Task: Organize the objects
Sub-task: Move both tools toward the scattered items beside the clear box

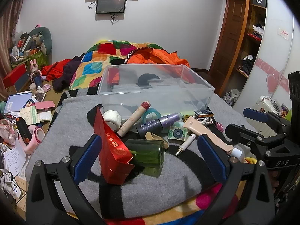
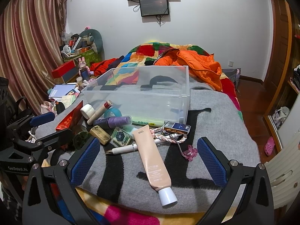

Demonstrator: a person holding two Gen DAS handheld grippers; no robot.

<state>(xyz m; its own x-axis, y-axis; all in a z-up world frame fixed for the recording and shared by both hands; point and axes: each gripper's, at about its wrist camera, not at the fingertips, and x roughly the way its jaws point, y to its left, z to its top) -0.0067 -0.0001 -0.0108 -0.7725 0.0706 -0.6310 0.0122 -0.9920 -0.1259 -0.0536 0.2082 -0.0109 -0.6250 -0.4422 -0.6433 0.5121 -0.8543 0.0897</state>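
A clear plastic bin [image 1: 105, 86] [image 2: 184, 97] stands empty on the grey blanket. In front of it lies a pile of small items. My left gripper [image 1: 150, 146] is open; a red box [image 1: 112, 150] and a green glass [image 1: 148, 155] lie between its fingers. My right gripper [image 2: 148, 150] is open, with a peach tube [image 2: 153, 159] with a white cap and a white pen [image 2: 123, 149] between its fingers. The pile also holds a purple spray bottle [image 2: 114, 121], a white tape roll [image 2: 88, 110], a teal tape ring [image 2: 112, 112], a beige stick [image 2: 99, 112], a blue cigarette pack [image 2: 177, 127] and a braided cord [image 2: 165, 137].
The blanket [image 2: 215, 131] covers a bed with a patchwork quilt [image 1: 97, 60] and an orange jacket [image 2: 198, 63] behind the bin. Papers, boxes and toys clutter the floor at the left [image 1: 28, 110]. A wardrobe [image 1: 249, 37] stands at the right.
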